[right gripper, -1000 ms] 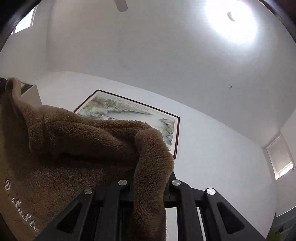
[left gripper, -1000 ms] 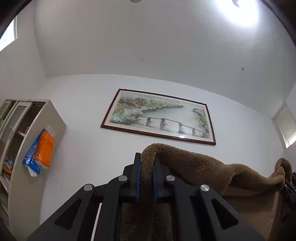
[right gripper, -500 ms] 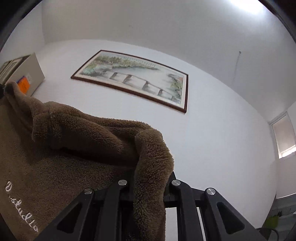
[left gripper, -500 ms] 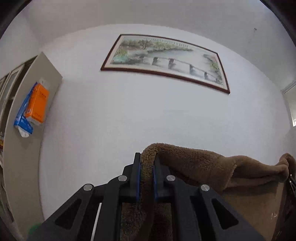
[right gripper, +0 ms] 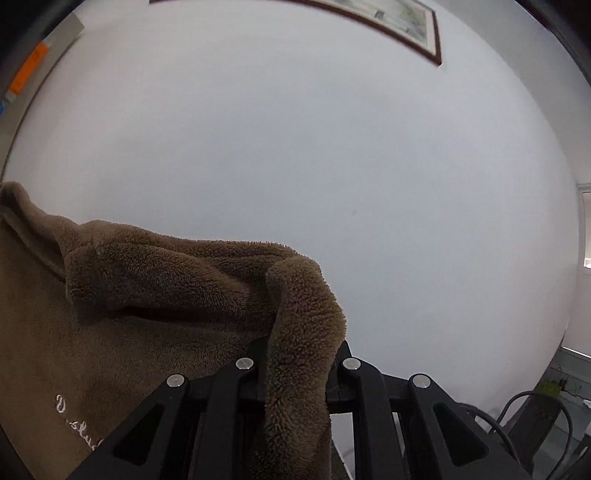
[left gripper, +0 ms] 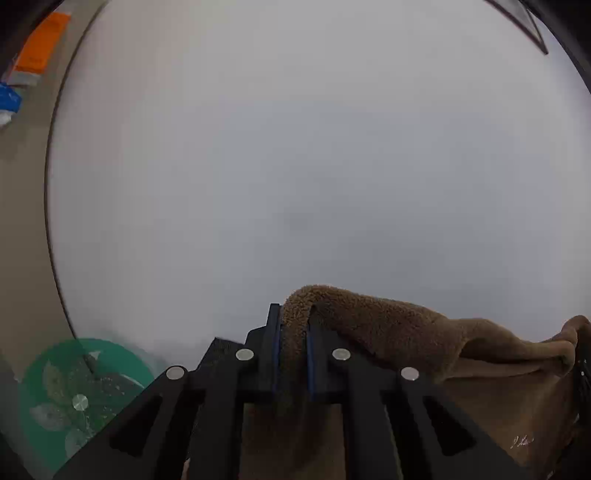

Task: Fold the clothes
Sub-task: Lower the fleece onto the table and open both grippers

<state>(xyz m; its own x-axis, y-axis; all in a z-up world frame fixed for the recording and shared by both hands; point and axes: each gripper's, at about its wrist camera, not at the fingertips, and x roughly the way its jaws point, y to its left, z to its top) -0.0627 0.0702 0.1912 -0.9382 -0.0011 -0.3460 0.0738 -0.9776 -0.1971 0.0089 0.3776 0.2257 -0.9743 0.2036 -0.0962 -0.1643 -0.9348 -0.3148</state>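
Left wrist view: your left gripper has its jaws clamped on a fold of the brown fleece, pinched between the blue pads. The fleece runs from bottom centre to the right edge of the frame, top edge sagging slightly, white script low right. Rest of the frame is blank wall; a green disc sits lower left, an orange pack on a cabinet upper left, blurred.

Right wrist view: your right gripper is likewise closed on a thick bunch of fleece, which bulges up over the jaws at bottom centre and spreads across the lower left of the frame. White embroidered lettering shows lower left. Picture frame at top, chair and cables lower right.
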